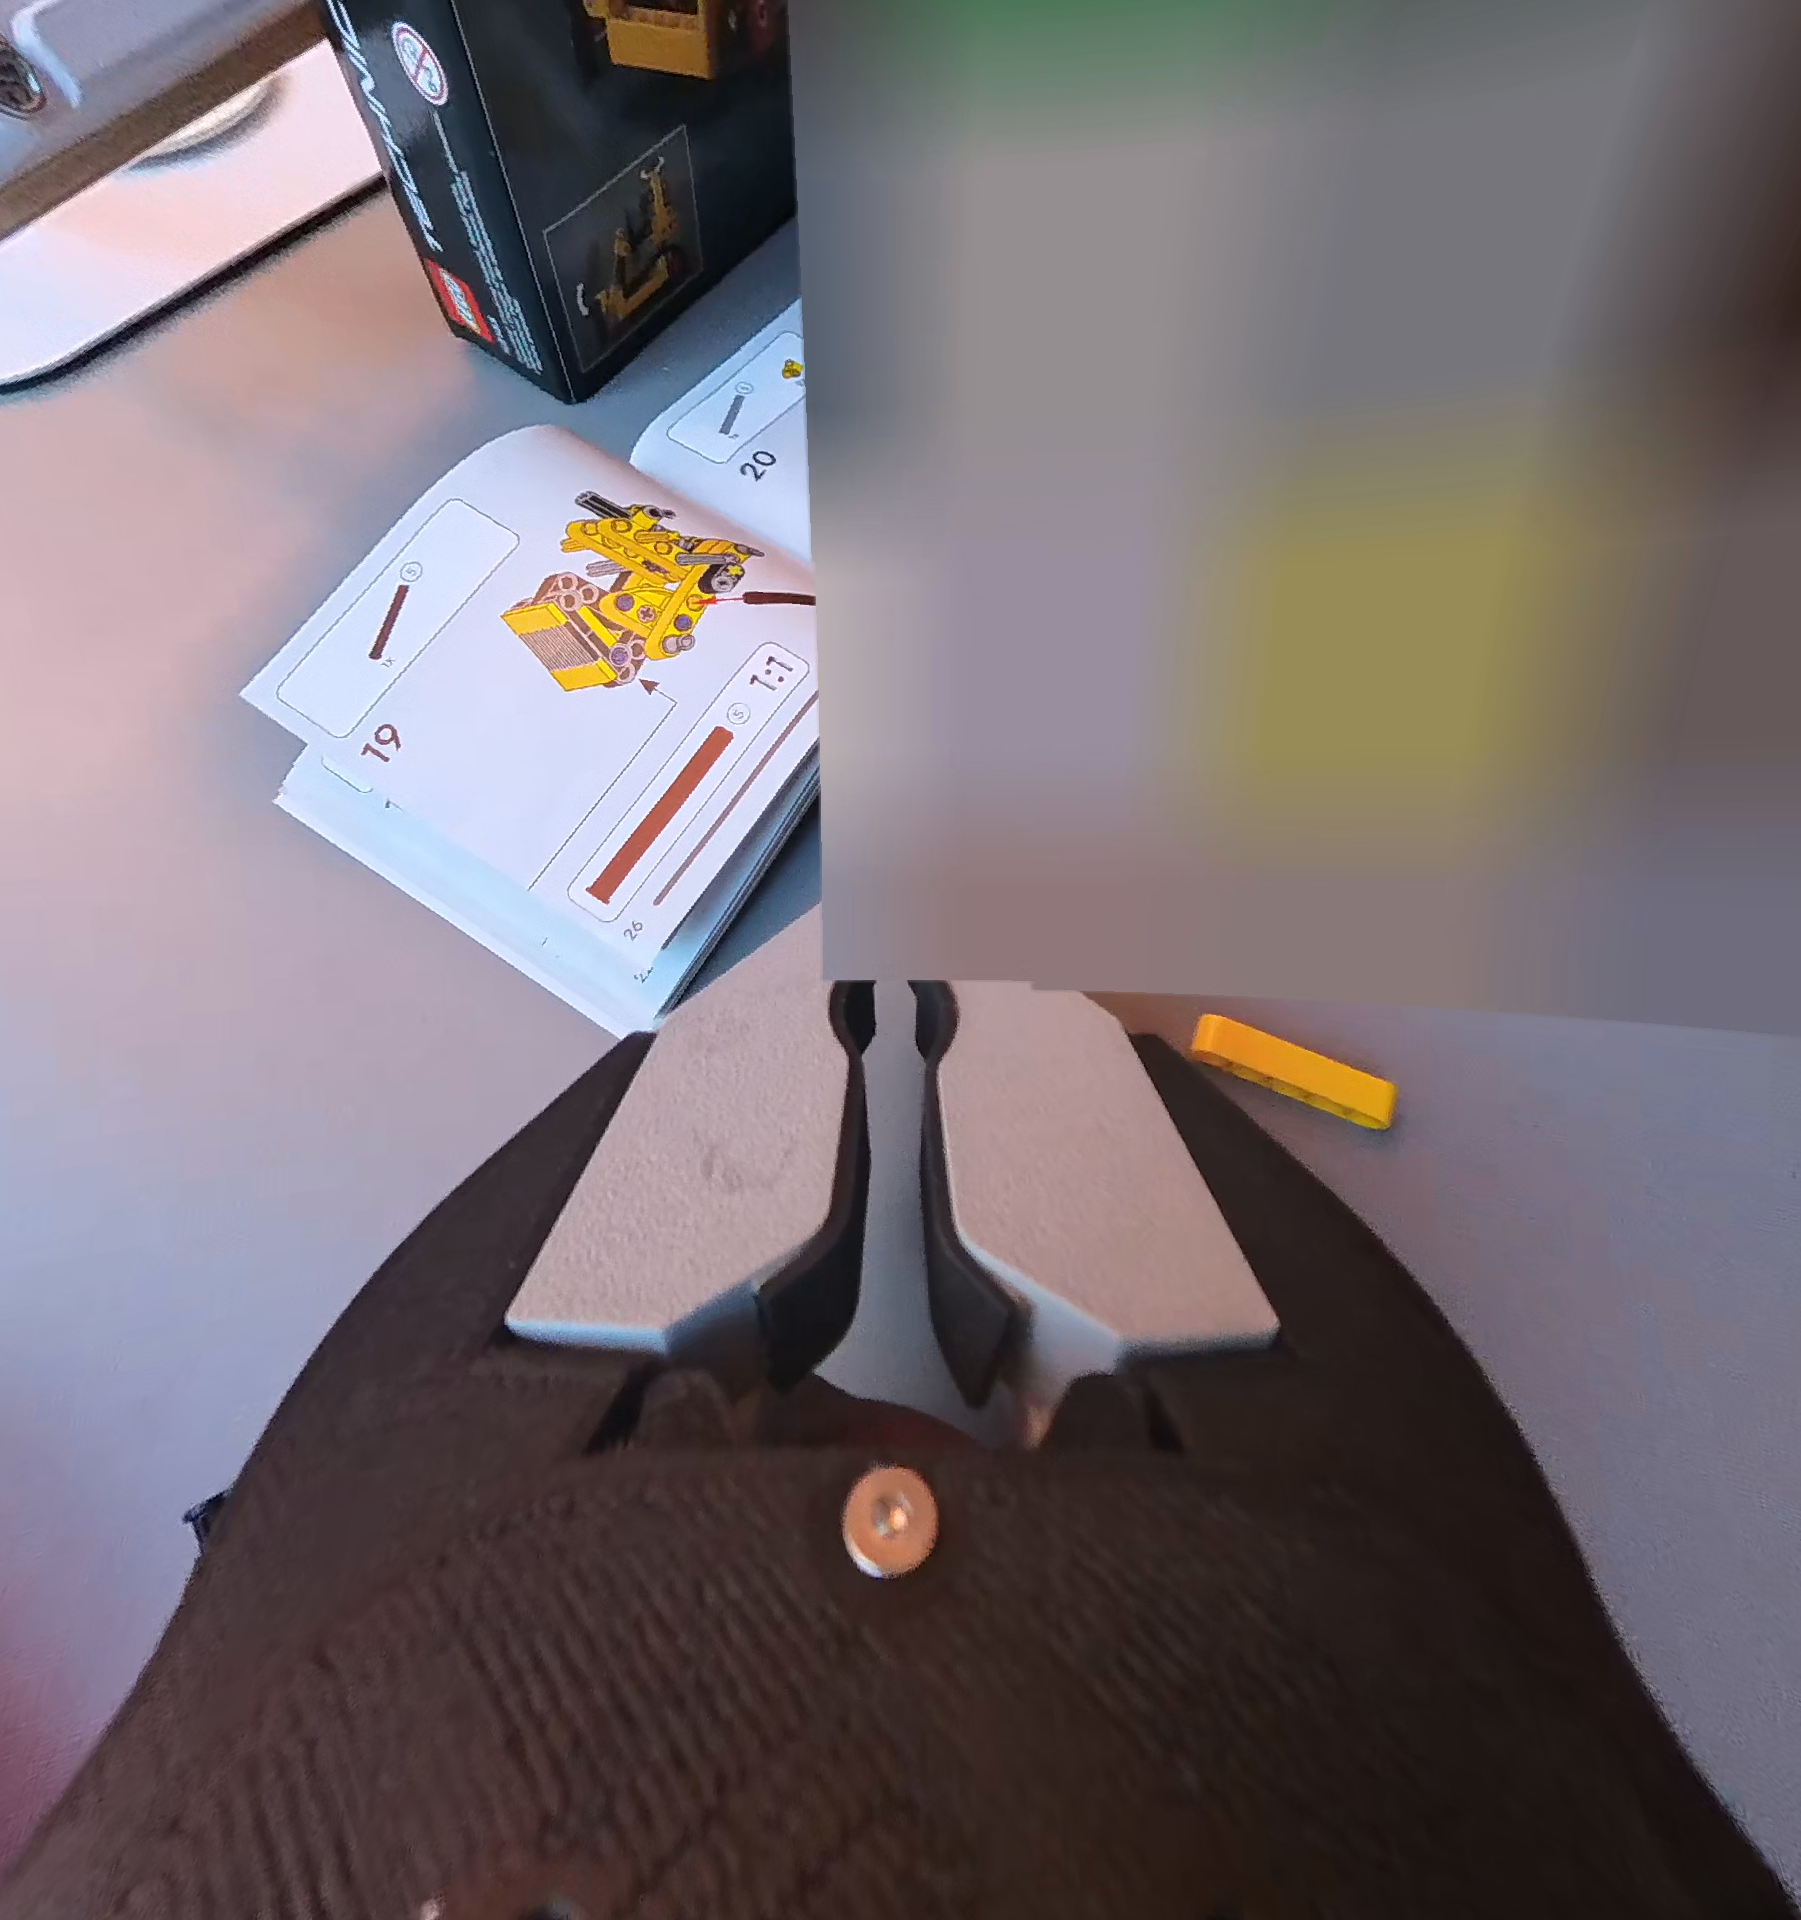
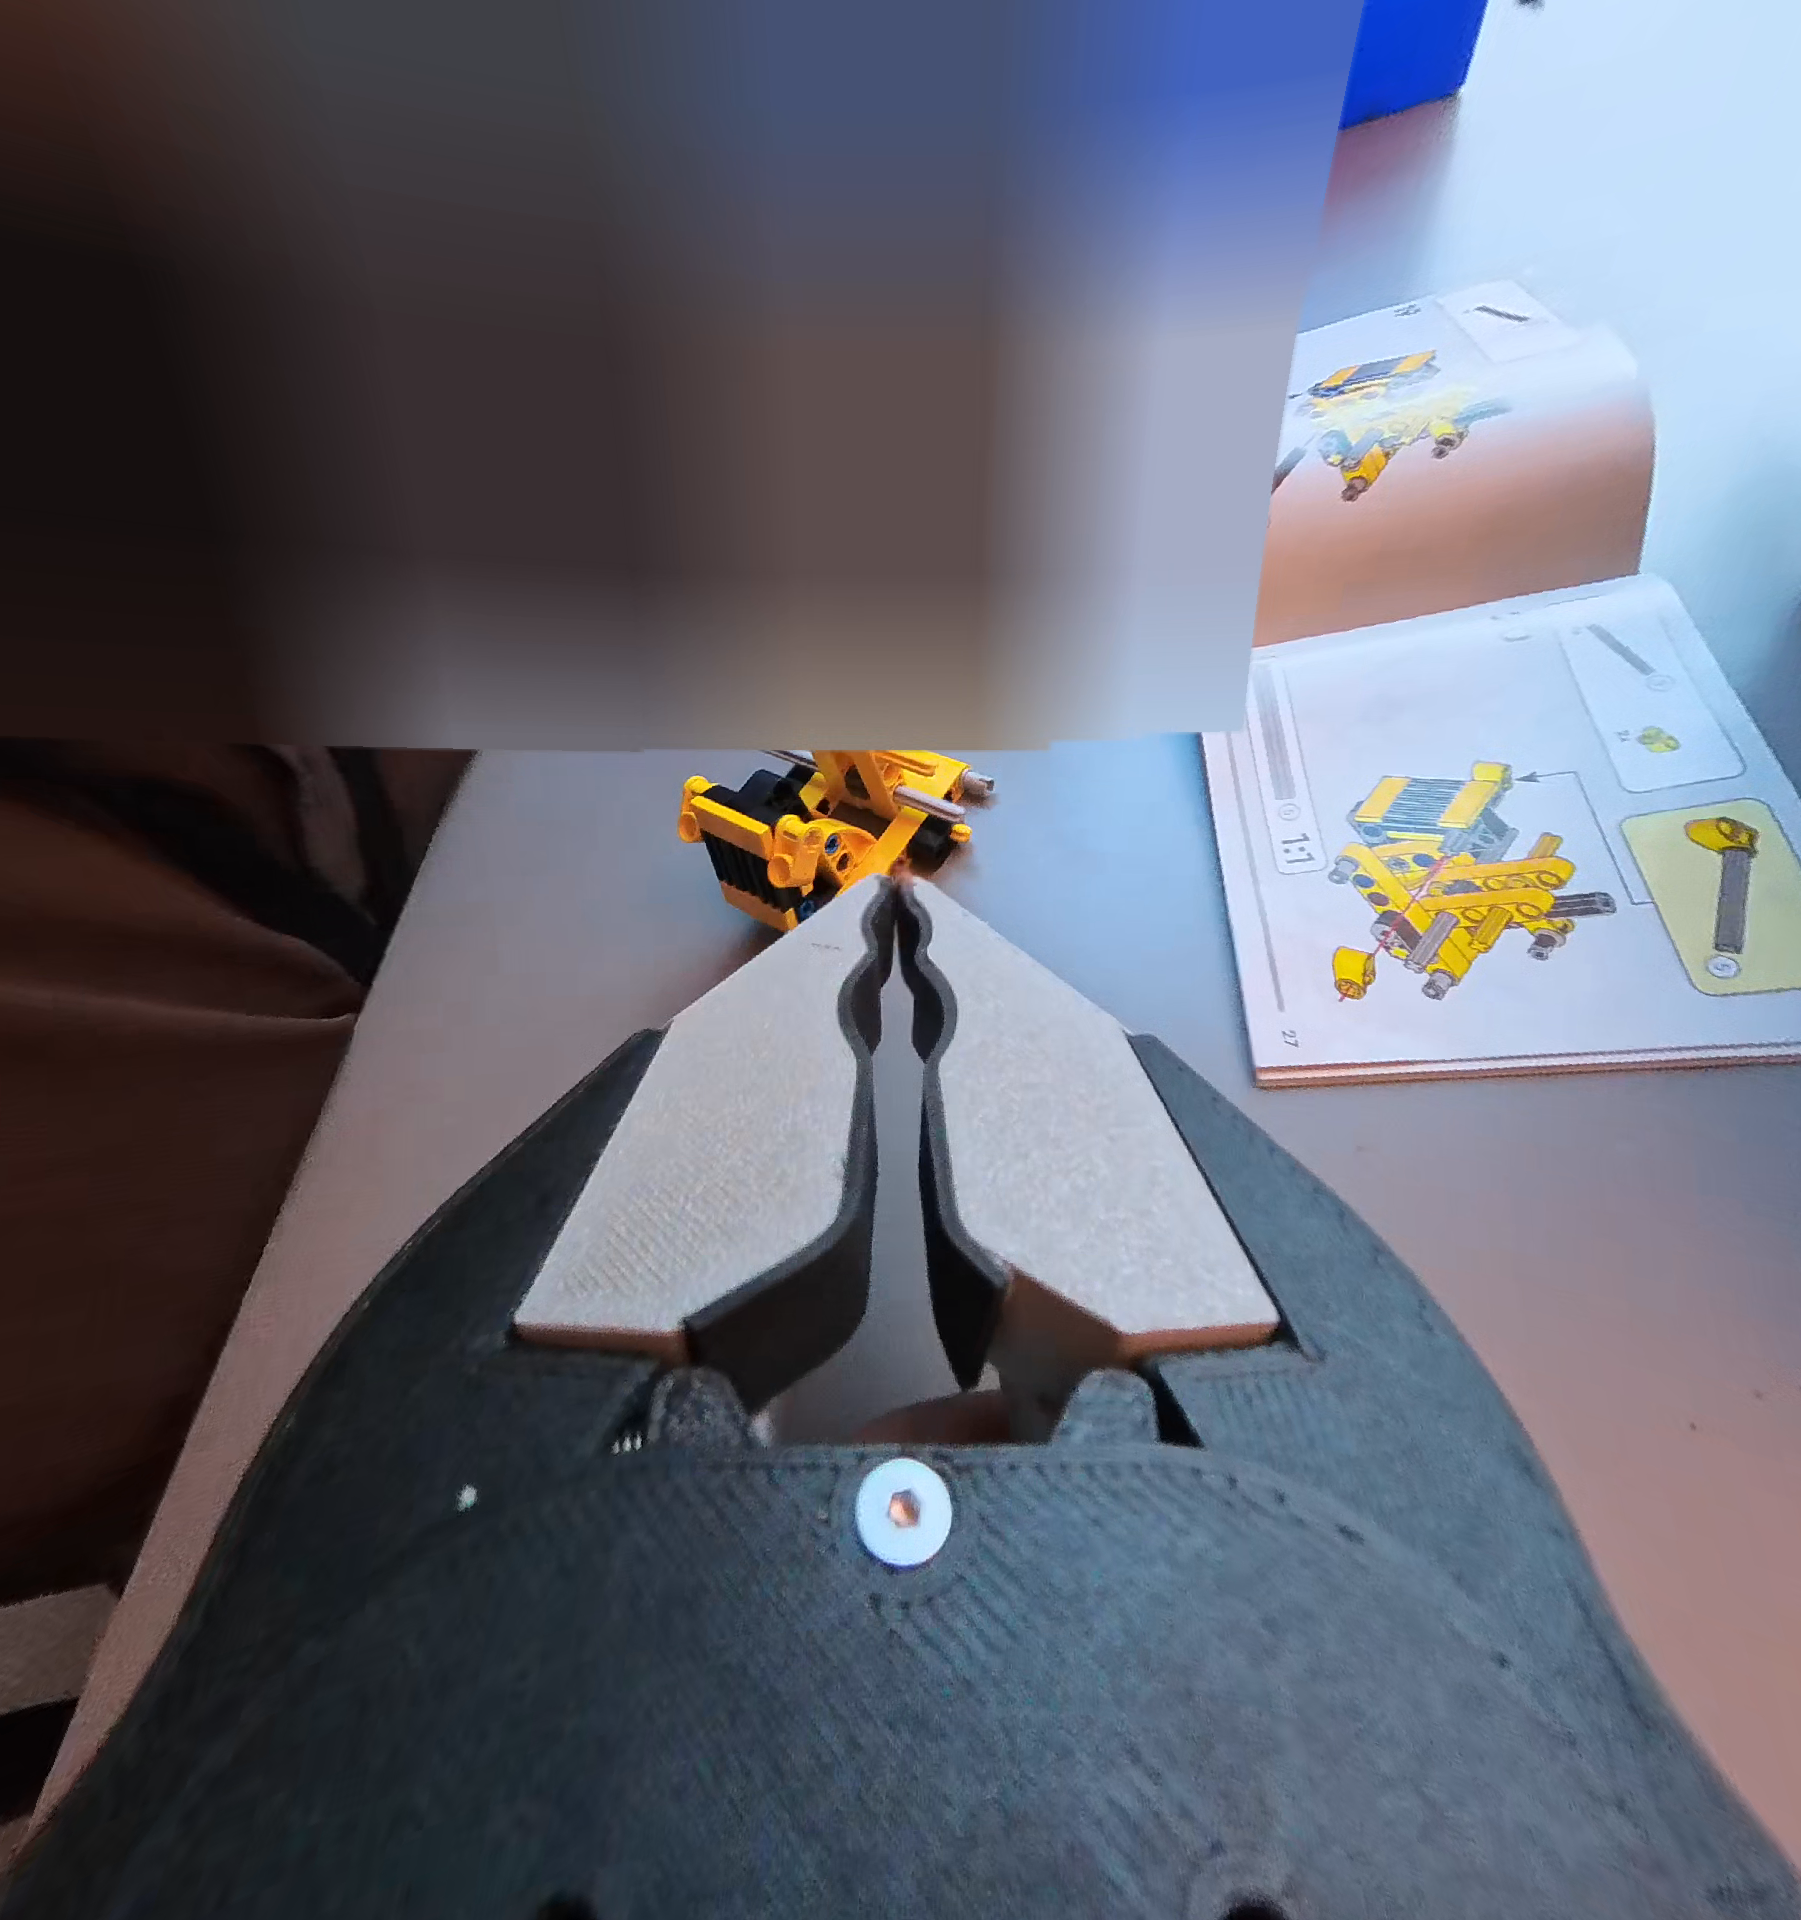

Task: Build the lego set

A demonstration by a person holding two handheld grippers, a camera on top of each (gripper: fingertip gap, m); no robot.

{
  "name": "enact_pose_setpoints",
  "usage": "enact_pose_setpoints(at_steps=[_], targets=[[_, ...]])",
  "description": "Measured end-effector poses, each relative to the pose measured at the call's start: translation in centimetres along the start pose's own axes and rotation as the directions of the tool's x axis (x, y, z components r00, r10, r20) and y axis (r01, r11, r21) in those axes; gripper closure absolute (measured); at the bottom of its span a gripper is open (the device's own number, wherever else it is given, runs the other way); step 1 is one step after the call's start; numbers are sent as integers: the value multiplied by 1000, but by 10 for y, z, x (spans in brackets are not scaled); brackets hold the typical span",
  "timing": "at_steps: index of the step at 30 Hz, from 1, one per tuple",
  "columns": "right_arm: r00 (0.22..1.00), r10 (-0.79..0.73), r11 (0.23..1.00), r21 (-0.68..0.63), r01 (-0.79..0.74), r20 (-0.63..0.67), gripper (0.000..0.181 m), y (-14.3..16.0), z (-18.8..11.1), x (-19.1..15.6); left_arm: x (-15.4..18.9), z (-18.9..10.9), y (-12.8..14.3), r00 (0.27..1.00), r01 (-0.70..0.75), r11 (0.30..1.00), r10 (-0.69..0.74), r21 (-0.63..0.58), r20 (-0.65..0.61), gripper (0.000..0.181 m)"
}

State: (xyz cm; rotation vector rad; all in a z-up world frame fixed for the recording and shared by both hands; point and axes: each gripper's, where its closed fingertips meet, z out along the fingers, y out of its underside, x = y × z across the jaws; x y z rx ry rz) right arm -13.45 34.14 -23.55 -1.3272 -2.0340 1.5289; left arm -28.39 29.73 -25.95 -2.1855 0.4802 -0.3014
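Note:
A partly built yellow and black lego model (image 2: 813, 842) rests tilted on the grey table, with metal-grey axles sticking out; a blurred patch hides its top. My right gripper (image 2: 894, 883) is shut, its tips right against the model's near side, where a small brownish bit shows. In the left wrist view, my left gripper (image 1: 891, 1003) has its fingers close together, but a blurred patch hides the tips and anything between them. A loose yellow lego beam (image 1: 1291, 1070) lies on the table just to its right.
The open instruction booklet (image 1: 563, 707) lies ahead to the left, and shows in the right wrist view (image 2: 1498, 852). The black lego box (image 1: 584, 177) stands behind it. A white stand base (image 1: 127, 249) is at far left. The table edge and a person's brown clothing (image 2: 127, 1039) are left of the model. The gap from one gripper's tips to the other's is roughly 15 cm.

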Motion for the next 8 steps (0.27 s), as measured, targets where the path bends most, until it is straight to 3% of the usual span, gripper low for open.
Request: enact_pose_setpoints(at_steps=[8], targets=[[995,-6,1000,7,6,-95,181,-1,-6,17,1,1,2,999,-27,999,28,-17,26,181]])
